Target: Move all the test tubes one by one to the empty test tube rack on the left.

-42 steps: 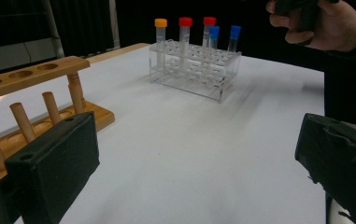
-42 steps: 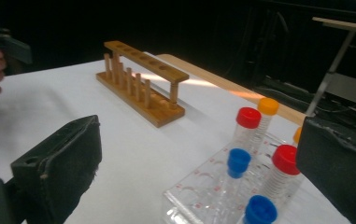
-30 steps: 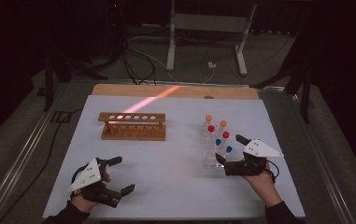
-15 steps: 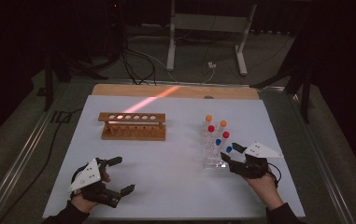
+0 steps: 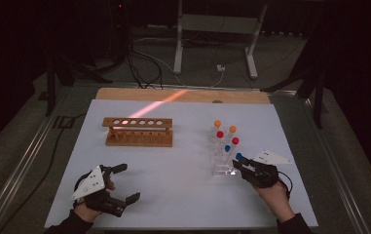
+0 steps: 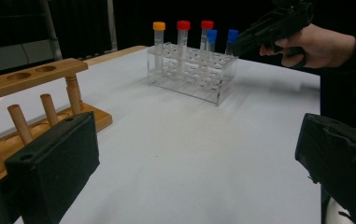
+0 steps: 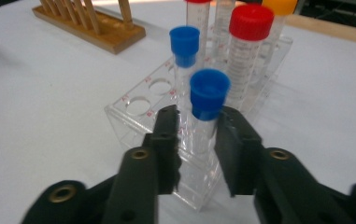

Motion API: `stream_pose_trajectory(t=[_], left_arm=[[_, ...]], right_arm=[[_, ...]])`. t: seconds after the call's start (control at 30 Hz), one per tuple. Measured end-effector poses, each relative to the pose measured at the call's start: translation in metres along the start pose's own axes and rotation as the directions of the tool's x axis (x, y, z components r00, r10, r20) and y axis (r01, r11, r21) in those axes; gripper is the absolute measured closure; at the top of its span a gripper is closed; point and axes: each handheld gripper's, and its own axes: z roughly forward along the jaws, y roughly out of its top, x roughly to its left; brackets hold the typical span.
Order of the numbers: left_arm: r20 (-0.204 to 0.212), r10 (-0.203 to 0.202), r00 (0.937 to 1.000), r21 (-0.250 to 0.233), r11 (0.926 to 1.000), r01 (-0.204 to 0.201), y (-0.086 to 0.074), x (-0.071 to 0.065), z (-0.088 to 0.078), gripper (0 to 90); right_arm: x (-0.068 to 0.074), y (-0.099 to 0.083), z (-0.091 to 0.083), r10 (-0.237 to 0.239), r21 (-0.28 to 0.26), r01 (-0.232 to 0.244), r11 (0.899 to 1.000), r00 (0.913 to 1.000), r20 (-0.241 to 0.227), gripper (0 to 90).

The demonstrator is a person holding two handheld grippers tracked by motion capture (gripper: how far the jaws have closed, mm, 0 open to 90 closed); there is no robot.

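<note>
Grasp step judged: nearest blue-capped tube [image 7: 208, 105] is straddled, not yet clamped, by right gripper [image 7: 198, 135] at clear rack [image 5: 220, 168] nr worktop's right edge; closing is needed next, w/ left gripper [image 5: 120, 184] kept spread apart.

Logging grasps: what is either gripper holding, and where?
Left gripper holds nothing. Right gripper's jaws flank the nearest blue-capped tube below its cap; contact unclear.

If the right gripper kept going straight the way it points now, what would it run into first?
The right gripper has its jaws either side of the nearest blue-capped tube in the clear rack. Going straight on, that tube would meet the gripper's throat first; whether the jaws touch it yet is unclear.
</note>
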Motion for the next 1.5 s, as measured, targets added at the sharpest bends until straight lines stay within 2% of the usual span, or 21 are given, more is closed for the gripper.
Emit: stream_pose_trajectory(t=[0.07,0.27,0.5,0.93,1.13,1.27,1.37,1.5], left_arm=[[0.002,-0.002,1.0,-0.002,1.0,0.002,0.0,0.0,0.0,0.7],[0.001,-0.003,1.0,-0.001,1.0,0.003,0.0,0.0,0.0,0.7],[0.002,-0.006,1.0,-0.002,1.0,0.006,0.0,0.001,0.0,0.7],[0.0,-0.012,0.9999,-0.011,0.9999,0.012,0.0,0.001,0.0,0.7],[0.002,-0.015,0.9999,-0.012,0.9998,0.015,0.0,0.001,0.0,0.7],[0.003,-0.016,0.9999,-0.014,0.9998,0.016,0.0,0.002,0.0,0.7],[0.003,-0.017,0.9999,-0.012,0.9998,0.017,0.0,0.001,0.0,0.7],[0.004,-0.018,0.9998,-0.009,0.9998,0.018,0.0,0.001,0.0,0.7]], right_arm=[[0.0,0.001,0.0,0.007,0.002,-0.007,1.0,1.0,0.001,75.7],[0.0,0.002,0.0,0.016,0.015,-0.017,1.0,0.9998,0.011,76.7],[0.003,0.005,-0.001,-0.007,0.014,0.007,1.0,0.9997,0.025,77.1],[0.005,0.024,-0.02,-0.041,-0.038,0.042,0.998,0.9986,0.034,77.1],[0.012,0.035,-0.034,-0.093,-0.067,0.096,0.993,0.9943,0.053,77.1],[0.014,0.04,-0.04,-0.099,-0.085,0.103,0.991,0.9937,0.052,77.1],[0.017,0.045,-0.045,-0.107,-0.104,0.111,0.988,0.9933,0.044,77.1],[0.024,0.051,-0.047,-0.113,-0.125,0.112,0.986,0.9936,-0.004,77.1]])
